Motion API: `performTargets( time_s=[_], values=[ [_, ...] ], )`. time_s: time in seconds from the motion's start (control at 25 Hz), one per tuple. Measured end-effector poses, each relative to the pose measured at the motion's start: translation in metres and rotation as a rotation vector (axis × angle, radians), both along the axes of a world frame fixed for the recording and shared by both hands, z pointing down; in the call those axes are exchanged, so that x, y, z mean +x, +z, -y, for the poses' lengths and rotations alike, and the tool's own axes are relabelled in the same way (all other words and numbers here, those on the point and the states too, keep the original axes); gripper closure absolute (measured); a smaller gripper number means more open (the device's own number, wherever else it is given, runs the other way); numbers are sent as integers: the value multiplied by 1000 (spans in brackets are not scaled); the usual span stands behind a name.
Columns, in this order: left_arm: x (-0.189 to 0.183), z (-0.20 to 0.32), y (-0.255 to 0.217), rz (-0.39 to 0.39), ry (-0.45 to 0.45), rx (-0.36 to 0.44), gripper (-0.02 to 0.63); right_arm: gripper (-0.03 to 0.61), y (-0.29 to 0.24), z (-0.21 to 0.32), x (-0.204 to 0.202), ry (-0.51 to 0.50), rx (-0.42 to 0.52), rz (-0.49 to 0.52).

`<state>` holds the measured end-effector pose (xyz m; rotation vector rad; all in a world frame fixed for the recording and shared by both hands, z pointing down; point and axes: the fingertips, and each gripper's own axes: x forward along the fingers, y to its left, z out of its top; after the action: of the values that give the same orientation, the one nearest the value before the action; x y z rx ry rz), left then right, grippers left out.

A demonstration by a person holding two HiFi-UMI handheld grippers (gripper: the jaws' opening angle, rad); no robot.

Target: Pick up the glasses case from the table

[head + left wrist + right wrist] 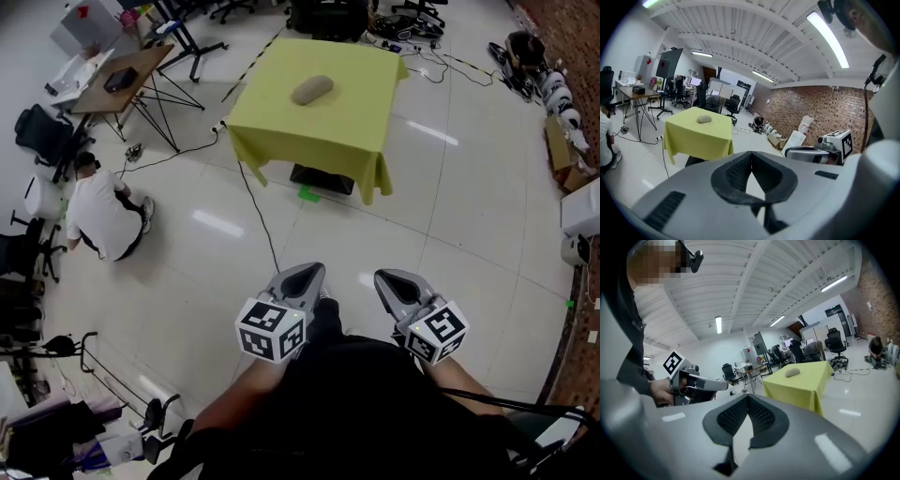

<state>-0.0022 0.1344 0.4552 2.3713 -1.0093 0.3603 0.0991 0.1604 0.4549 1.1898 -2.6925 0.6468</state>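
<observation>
Ahead, the case (pixel 312 90) was seen lying on the table (pixel 281 141), well apart from both grippers and too small for detail to be made out. The left gripper (pixel 305 270) and right gripper (pixel 394 277) were held side by side, each with jaws closed on nothing. The hands behind them were largely hidden by the marker cubes (pixel 272 328), and the table's legs by a yellow cloth (pixel 361 155).

All three views toward distant table (pixel 281 131)
</observation>
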Motion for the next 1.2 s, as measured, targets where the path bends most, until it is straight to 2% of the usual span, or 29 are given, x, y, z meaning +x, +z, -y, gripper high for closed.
performTargets(
  time_s=[0.36, 0.68, 0.96, 1.2],
  values=[
    [-27, 109, -11, -71, 16, 21, 606, 575, -21, 103, -32, -7, 16, -91],
    [-59, 174, -11, -98, 23, 30, 606, 575, -32, 171, -66, -18, 45, -143],
    [-85, 205, -17, -88, 6, 58, 606, 575, -27, 203, -87, -37, 33, -131],
    [-105, 220, -6, -76, -55, 35, 606, 575, -15, 225, -104, -87, 18, -112]
  ],
)
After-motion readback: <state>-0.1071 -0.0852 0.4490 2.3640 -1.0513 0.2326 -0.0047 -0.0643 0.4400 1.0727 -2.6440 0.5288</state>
